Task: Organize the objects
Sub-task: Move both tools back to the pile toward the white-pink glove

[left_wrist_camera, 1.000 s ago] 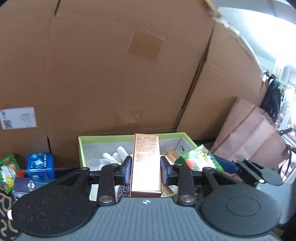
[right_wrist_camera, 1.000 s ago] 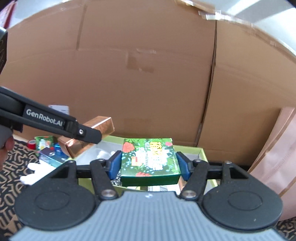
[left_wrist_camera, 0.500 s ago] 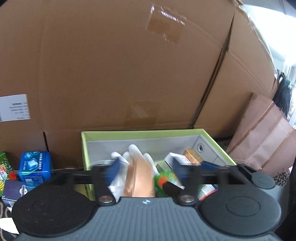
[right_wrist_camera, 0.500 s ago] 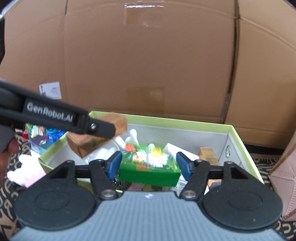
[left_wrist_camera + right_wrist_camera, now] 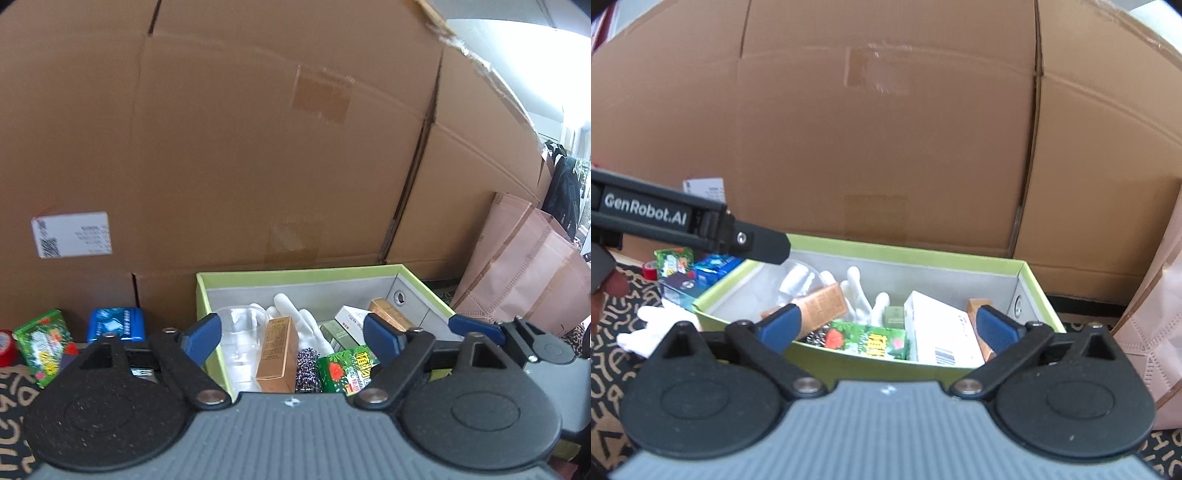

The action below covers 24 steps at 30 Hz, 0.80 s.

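Left wrist view: the left gripper [image 5: 291,334] hangs over the near edge of a green-rimmed storage bin [image 5: 295,274], its blue pads spread wide and still opening, gripping nothing. Below the gap, a copper box [image 5: 277,354] lies in the bin, its long axis running from the near edge toward the back wall, printed face up. A clear plastic cup [image 5: 240,325] sits just to its left, near the bin's left wall. A white glove [image 5: 295,314] lies behind it, and a purple metallic scrubber [image 5: 307,369] touches its right side. A green flowered box [image 5: 347,373] lies tilted at the near edge, right of the scrubber. Small cartons crowd the back right corner. Tall cardboard boxes [image 5: 258,147] stand just behind the bin. Left of the bin, on the floor, sit a blue pack [image 5: 114,325] and a second green box [image 5: 44,341]. The bin's middle and back left show bare grey lining.

Right wrist view: the right gripper [image 5: 886,328] hovers at the bin's [image 5: 923,254] near edge, jaws wide and opening, nothing clamped. The green flowered box [image 5: 871,339] lies flat against the near wall, long axis along that wall. A white carton [image 5: 942,332] touches its right end. The copper box [image 5: 823,306] lies to its left. The left gripper's [image 5: 764,243] arm crosses above the bin's left corner. A white glove [image 5: 653,326] lies outside on a patterned mat [image 5: 613,369].
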Each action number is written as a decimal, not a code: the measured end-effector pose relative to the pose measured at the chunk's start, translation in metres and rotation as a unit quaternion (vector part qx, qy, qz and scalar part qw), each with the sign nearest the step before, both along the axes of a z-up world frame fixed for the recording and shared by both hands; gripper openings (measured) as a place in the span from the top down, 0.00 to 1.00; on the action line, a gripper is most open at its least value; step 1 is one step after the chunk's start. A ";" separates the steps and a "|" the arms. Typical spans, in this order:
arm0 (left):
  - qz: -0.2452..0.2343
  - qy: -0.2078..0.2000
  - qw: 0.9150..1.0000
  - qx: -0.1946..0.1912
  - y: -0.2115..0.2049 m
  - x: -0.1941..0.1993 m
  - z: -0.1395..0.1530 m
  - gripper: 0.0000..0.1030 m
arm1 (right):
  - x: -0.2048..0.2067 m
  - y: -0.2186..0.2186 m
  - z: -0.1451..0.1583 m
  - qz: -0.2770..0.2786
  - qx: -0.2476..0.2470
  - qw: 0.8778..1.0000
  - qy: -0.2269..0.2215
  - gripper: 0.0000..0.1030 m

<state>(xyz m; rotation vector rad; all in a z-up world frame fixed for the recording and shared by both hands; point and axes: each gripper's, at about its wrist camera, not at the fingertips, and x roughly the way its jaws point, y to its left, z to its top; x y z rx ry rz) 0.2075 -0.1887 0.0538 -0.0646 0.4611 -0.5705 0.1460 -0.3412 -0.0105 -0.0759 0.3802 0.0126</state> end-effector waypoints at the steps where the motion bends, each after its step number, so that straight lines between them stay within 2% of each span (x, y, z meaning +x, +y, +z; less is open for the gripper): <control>1: 0.004 -0.007 1.000 0.001 0.002 -0.005 0.002 0.11 | -0.004 0.002 0.004 0.001 -0.001 1.000 -0.004 0.00; 9: 0.028 -0.037 0.998 -0.037 0.055 -0.054 0.022 0.02 | -0.053 0.026 0.035 0.020 0.000 0.999 -0.048 0.00; 15: 0.052 -0.032 0.996 -0.067 0.113 -0.086 0.008 0.01 | -0.084 0.057 0.037 0.055 0.011 0.996 -0.067 0.00; 19: 0.083 -0.011 0.995 -0.052 0.142 -0.095 -0.015 0.01 | -0.093 0.085 0.022 0.084 0.020 0.995 -0.046 0.00; 24: 0.111 0.043 0.991 -0.059 0.174 -0.094 -0.048 0.01 | -0.085 0.116 -0.011 0.112 0.035 0.993 0.012 0.00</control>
